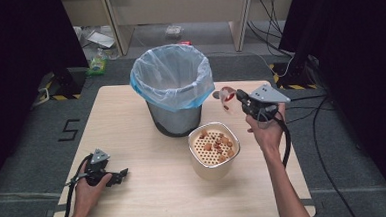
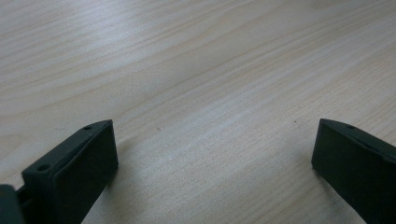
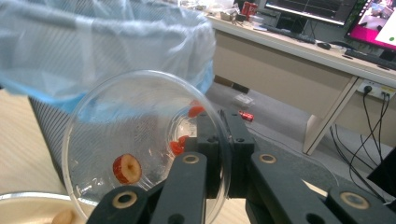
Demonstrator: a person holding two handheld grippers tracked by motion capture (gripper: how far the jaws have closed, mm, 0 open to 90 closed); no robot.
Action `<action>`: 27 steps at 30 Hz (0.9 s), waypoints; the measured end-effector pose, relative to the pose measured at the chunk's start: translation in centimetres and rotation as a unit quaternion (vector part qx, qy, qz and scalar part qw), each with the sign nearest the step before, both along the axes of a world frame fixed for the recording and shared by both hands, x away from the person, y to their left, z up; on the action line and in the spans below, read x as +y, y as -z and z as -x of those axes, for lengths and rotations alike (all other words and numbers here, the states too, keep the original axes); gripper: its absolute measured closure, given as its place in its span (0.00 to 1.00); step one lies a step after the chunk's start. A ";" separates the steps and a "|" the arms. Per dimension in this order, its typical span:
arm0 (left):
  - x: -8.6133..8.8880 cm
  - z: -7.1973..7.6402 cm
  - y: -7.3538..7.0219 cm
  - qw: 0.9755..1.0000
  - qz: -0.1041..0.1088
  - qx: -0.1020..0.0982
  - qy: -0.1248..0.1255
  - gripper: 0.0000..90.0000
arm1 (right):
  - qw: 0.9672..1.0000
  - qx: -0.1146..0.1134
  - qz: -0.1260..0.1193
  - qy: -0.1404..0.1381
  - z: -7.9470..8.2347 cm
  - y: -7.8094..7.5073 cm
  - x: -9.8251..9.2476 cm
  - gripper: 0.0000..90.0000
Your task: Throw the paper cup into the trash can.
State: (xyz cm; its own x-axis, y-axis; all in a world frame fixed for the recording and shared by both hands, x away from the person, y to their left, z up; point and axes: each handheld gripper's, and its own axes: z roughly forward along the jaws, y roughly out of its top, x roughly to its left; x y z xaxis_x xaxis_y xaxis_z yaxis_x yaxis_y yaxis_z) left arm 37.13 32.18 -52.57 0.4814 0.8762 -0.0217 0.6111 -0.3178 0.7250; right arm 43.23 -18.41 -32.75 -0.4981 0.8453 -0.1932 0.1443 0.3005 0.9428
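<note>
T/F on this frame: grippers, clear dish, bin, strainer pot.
1. The right gripper is shut on the rim of the clear dish. True.
2. The clear dish is empty. False: red fruit pieces cling inside it.
3. The left gripper holds a spoon. False: its jaws stand open over the bare table.
4. The bin is lined with a pale blue bag. True.
5. The strainer pot stands inside the bin. False: it stands on the table in front of it.
</note>
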 end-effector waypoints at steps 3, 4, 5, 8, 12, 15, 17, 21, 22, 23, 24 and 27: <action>0.0 0.0 0.0 1.000 0.000 0.000 0.000 0.00 | 1.000 0.002 0.000 0.004 -0.4 -0.9 -0.1 0.97; 0.0 0.0 0.0 1.000 0.000 0.000 0.000 0.00 | 1.000 0.001 0.000 0.005 -0.5 -1.2 -0.2 0.97; 0.0 0.0 0.0 1.000 0.000 0.000 0.000 0.00 | 1.000 0.000 -0.002 0.006 -0.6 -1.6 -0.2 0.97; 0.0 0.0 0.0 1.000 0.000 0.000 0.000 0.00 | 1.000 0.001 -0.005 0.006 -0.9 -2.7 -0.3 0.97; 0.0 0.0 0.0 1.000 0.000 0.000 0.000 0.00 | 1.000 0.003 0.002 0.004 -1.4 -4.6 -0.3 0.97; 0.0 0.0 0.0 1.000 0.000 0.000 0.000 0.00 | 1.000 0.005 0.003 0.000 -1.7 -6.2 -0.2 0.97; 0.0 0.0 0.0 1.000 0.000 0.000 0.000 0.00 | 1.000 0.000 0.001 -0.002 -1.9 -7.3 0.0 0.97; 0.0 0.0 0.0 1.000 0.000 -0.001 0.000 0.00 | 1.000 -0.005 0.001 -0.010 -2.4 -9.2 0.7 0.97; 0.0 0.0 0.0 1.000 0.000 -0.001 -0.001 0.00 | 1.000 -0.006 0.003 -0.012 -2.5 -9.6 1.0 0.97; 0.0 0.0 0.0 1.000 0.001 -0.001 0.000 0.00 | 1.000 -0.006 0.005 -0.015 -2.7 -10.1 1.5 0.97; 0.0 0.0 0.0 1.000 0.001 -0.001 0.000 0.00 | 1.000 -0.007 0.007 -0.016 -2.9 -10.3 1.8 0.97; 0.0 0.0 0.0 1.000 0.001 0.000 0.000 0.00 | 1.000 -0.005 0.005 -0.026 -3.6 -11.0 3.2 0.97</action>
State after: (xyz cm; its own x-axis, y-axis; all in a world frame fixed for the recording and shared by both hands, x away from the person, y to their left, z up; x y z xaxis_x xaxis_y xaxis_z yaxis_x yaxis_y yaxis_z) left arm 37.13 32.18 -52.59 0.4811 0.8764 -0.0222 0.6105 -0.3167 0.7259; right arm 46.86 -15.18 -21.76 -0.5398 0.8160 -0.2065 0.1182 0.3164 0.9412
